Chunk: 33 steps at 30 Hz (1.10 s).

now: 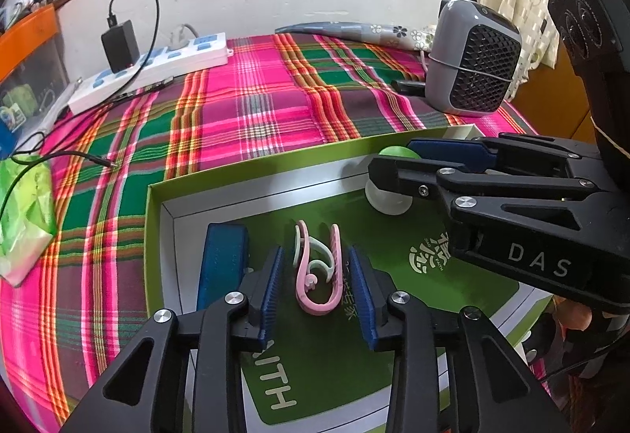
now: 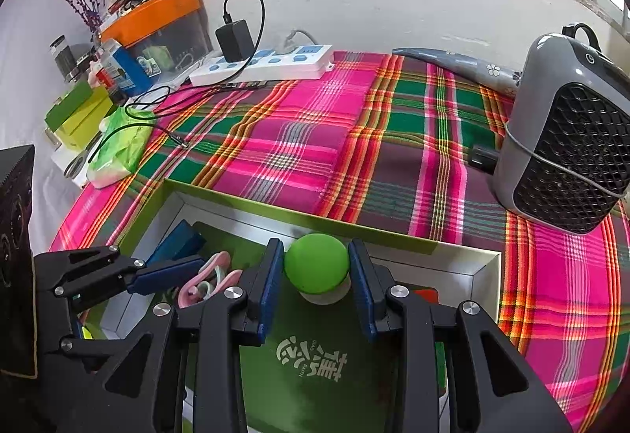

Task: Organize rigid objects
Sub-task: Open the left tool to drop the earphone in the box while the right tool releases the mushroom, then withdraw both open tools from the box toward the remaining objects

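A shallow green box (image 1: 252,173) with white inner walls lies on the plaid cloth; it also shows in the right wrist view (image 2: 393,242). Inside it lie a pink and white clip (image 1: 317,267), a blue block (image 1: 220,259) and a green-topped white round object (image 2: 318,267). My left gripper (image 1: 317,285) is open, its blue pads either side of the clip with gaps. My right gripper (image 2: 317,275) straddles the green-topped object, its pads at the object's sides. The right gripper also shows in the left wrist view (image 1: 397,165).
A grey fan heater (image 1: 472,59) stands at the back right of the bed. A white power strip (image 1: 157,67) with a black charger lies at the back left, its cables trailing. A green tissue pack (image 1: 23,208) lies at the left edge.
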Motion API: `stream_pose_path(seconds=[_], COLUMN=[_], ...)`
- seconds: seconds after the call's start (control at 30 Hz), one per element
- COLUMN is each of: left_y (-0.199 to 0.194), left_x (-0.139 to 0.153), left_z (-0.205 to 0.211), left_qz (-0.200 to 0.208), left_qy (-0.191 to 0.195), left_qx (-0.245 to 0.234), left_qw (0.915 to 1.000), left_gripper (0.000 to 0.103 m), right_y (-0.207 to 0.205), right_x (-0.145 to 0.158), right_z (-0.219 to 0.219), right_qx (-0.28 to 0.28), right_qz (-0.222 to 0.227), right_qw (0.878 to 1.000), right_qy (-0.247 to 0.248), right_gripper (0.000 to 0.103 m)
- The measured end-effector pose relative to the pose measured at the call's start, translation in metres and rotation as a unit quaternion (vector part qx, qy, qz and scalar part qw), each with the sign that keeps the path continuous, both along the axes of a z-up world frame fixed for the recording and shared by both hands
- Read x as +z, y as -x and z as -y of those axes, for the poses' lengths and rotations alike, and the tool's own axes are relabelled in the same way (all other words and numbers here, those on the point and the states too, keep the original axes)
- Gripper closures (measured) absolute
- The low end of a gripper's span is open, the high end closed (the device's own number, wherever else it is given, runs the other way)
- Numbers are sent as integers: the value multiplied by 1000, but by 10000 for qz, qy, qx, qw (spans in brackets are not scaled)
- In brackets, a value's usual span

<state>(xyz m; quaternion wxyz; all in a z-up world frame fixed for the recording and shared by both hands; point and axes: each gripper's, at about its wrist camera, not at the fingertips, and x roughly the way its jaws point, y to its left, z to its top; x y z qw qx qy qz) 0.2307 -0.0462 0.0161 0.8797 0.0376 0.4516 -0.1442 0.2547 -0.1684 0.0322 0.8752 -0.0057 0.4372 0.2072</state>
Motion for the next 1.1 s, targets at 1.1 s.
stream_pose_path(seconds=[1.1], left_y=[106], left_x=[49], left_z=[-39], left_qz=[711], left_qy=[256], left_qx=[439], left_qw=[9962], left_gripper=[66], right_y=[102], right_x=[37], right_z=[11], right_qx=[-312], right_qz=[612], right_qw=[9974], right_qy=[-234], right_gripper=[61])
